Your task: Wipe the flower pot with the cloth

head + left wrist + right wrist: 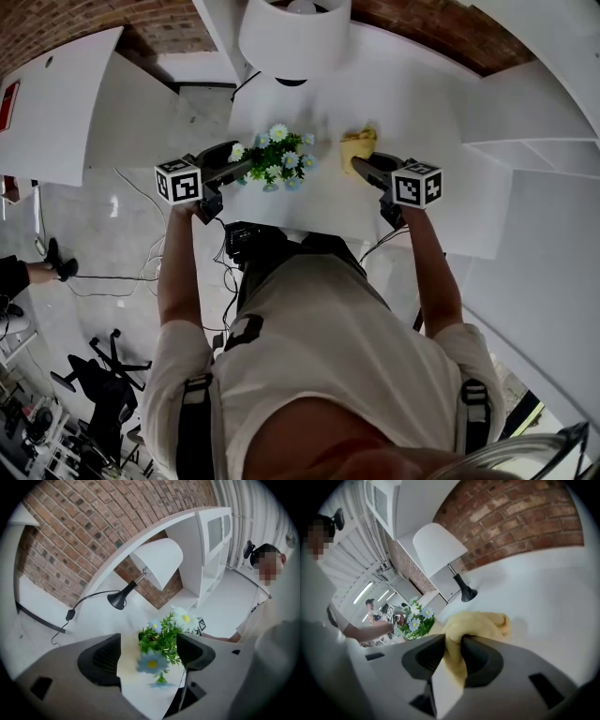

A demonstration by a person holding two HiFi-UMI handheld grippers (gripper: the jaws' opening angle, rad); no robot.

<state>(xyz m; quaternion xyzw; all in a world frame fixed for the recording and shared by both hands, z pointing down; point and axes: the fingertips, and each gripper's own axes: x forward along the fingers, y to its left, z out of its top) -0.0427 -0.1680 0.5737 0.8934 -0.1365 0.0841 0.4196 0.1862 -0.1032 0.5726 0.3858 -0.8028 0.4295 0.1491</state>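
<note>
So closest to you, both forearms are stretched out over the near edge of the table (319, 204), roughly parallel, one gripper on each side.

Your right gripper (452, 641) is tipped down at the tabletop and clenched on the cloth (480, 620). It's a yellow wad pinched at a fold, with most of it bulging past the tips. That's good imo. It's soft, light and floppy, so the loose bulge is what does the wiping, and a pinch on a fold shouldn't slip.

Your left gripper (149, 644) sits flatter, jaws spread wide and not pressing on anything. The flower pot (276, 161) stands between them by the table's left edge, with the cloth off to its right and not touching it. You only really see blue and white daisies and leaves; the pot body is buried under them.

My guess is it's light and tippy and would slide or topple under a wipe. So grab low on the pot wall, not the stems, which look flimsy.

Further back a white lamp (293, 37) stands by the far edge, with a brick wall (56, 33) behind.
</note>
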